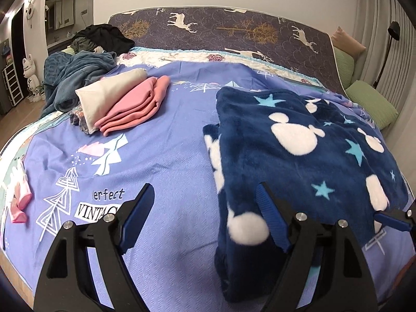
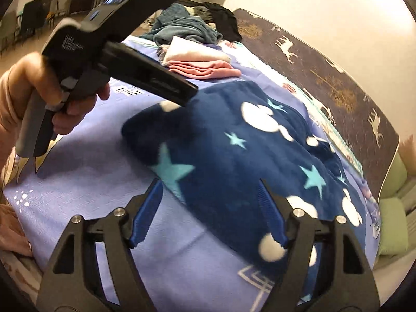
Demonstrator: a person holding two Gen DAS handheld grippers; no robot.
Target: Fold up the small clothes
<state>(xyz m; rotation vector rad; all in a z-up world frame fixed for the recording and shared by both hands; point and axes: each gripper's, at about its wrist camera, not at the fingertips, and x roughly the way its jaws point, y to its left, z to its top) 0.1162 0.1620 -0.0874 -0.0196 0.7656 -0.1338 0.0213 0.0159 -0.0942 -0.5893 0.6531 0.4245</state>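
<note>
On the lilac printed bedspread (image 1: 161, 161), toward its right half, lies the navy fleece garment (image 1: 299, 150) with white mouse-head shapes and pale blue stars. Its long axis runs from the near edge of the bed toward the far deer-print mattress (image 1: 234, 28), with a rumpled fold along its left side. To the far left sits a folded stack, a cream piece (image 1: 109, 96) over a pink piece (image 1: 135, 106), and behind it a heap of teal and dark clothes (image 1: 80, 65). A pair of pink-and-white socks (image 1: 19, 197) lies at the near left edge; green cushions (image 1: 369, 101) sit off the right side. The left gripper (image 1: 205, 215) hovers with jaws spread, nothing between them, its right finger just over the garment's near left edge. The right gripper (image 2: 208, 213) is likewise spread and empty above the garment's near corner. In the right wrist view the left hand (image 2: 39, 91) grips its tool handle.
</note>
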